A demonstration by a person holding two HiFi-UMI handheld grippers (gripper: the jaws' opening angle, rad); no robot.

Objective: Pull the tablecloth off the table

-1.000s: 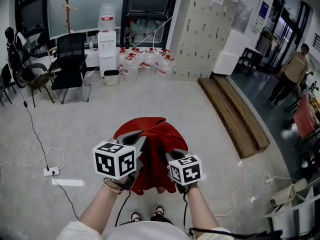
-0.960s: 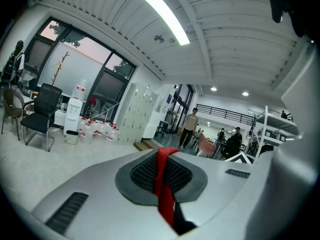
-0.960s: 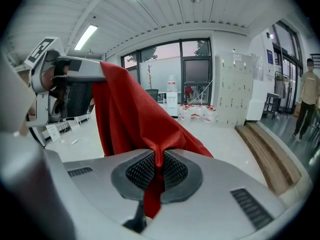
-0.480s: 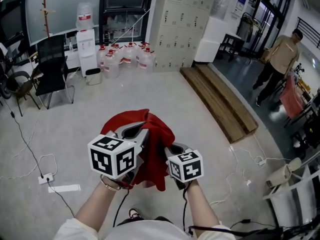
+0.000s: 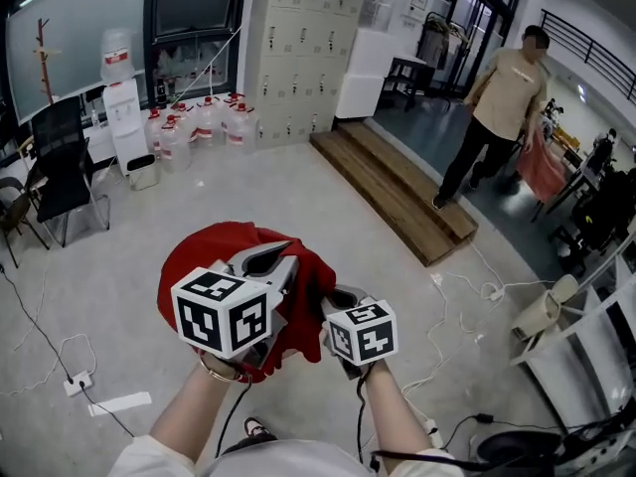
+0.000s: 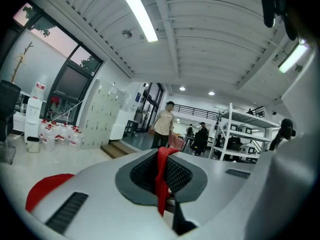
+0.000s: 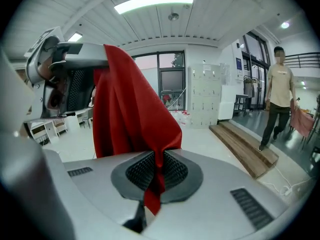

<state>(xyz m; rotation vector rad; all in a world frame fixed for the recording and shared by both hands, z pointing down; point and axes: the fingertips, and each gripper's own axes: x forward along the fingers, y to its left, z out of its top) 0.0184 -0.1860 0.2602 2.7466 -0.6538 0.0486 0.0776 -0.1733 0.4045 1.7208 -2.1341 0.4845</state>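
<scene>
In the head view, the left hand-held gripper [image 5: 266,263] and the right hand-held gripper [image 5: 336,304] are held side by side in front of the person's body. The red tablecloth [image 5: 204,256] is bunched between them, well above the floor [image 5: 328,217]. The marker cubes [image 5: 224,311] cover the cloth's near part, so how far it hangs and whether its hem clears the floor cannot be told. No bench shows in any view. Another person [image 5: 502,102] walks beyond the wooden step [image 5: 397,192].

In the left gripper view, the jaws are closed tight on a thin red fold, and a narrow strip pokes out between the textured pads. Most of the cloth is out of frame except for a red patch at the lower left.

In the right gripper view, those jaws too are clamped on a pinch of cloth. The cloth rises as a draped sheet to the other gripper at the upper left.

The fabric looks light, limp and fairly smooth. It will drape and slide rather than hold a shape, and so thin a pinch could probably slip. A deeper bite on a gathered fold near the hem seems the safer hold.
</scene>
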